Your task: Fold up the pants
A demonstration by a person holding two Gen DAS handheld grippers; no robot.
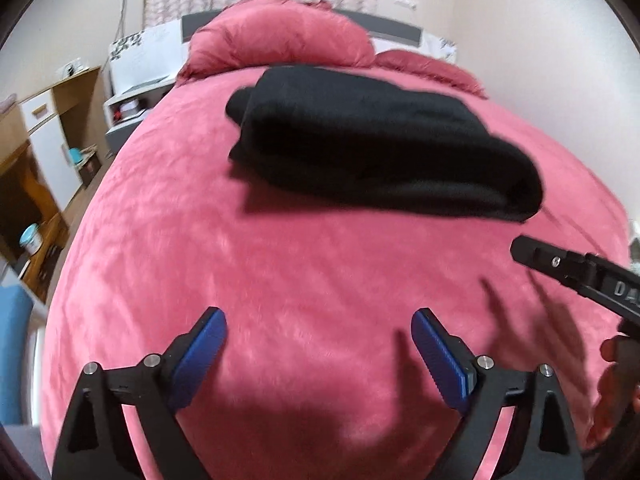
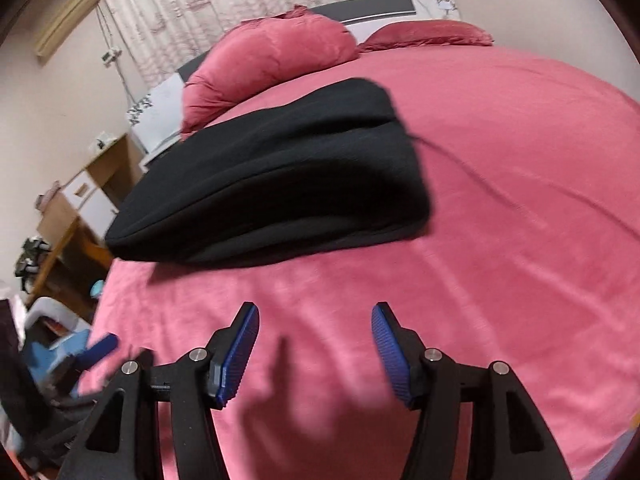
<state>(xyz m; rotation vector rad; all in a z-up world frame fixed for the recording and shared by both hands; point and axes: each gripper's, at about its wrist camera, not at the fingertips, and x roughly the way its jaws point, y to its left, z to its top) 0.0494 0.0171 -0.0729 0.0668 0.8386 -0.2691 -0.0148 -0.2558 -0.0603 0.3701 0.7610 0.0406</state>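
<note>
The left black two-finger gripper [image 1: 319,326] with blue ribbed pads gapes wide, holding nothing. The matching right gripper [image 2: 316,322] angles downward, jaws apart and empty.

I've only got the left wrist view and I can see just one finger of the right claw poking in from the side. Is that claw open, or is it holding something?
Observer: The right claw is open, with only pink bedspread between its blue pads.
Operator: Okay, anything loose on the pants that I'm missing?
Observer: A thin dark strand trails from the right end of the folded black pants across the bedspread.
Operator: Anything up on the wall to the left?
Observer: A wall air conditioner is mounted high up, left of the curtain.
</note>
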